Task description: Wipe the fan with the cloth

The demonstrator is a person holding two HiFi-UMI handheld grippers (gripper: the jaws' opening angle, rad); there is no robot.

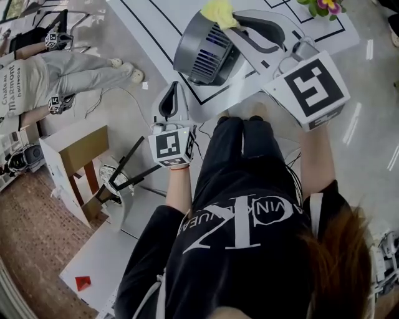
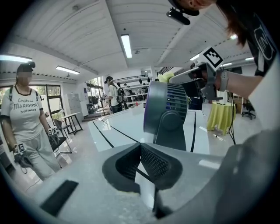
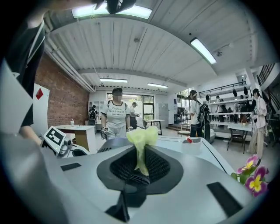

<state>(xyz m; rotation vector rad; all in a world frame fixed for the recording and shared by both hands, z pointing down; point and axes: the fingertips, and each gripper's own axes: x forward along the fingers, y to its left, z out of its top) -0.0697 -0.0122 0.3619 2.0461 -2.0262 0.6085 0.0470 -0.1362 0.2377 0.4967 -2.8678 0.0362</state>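
Note:
A dark grey fan (image 1: pixel 202 53) stands on the white table (image 1: pixel 156 25). My right gripper (image 1: pixel 229 23) is shut on a yellow cloth (image 1: pixel 219 12), which it holds at the fan's top far edge. In the right gripper view the cloth (image 3: pixel 142 138) sticks up from the pinched fingertips of the right gripper (image 3: pixel 140 168), with the fan's rim (image 3: pixel 111 144) just behind. My left gripper (image 1: pixel 171 93) is shut with nothing in it, at the table's near edge, short of the fan. In the left gripper view this gripper (image 2: pixel 141 151) points at the fan's back (image 2: pixel 166 116).
A person in a white T-shirt (image 1: pixel 37 75) stands to the left with two grippers in hand. A white and wooden stand (image 1: pixel 72 149) and a black frame (image 1: pixel 124 174) sit on the floor at the left. Flowers (image 1: pixel 324 6) are on the table's far right, and a white tray (image 3: pixel 192 144) lies beyond.

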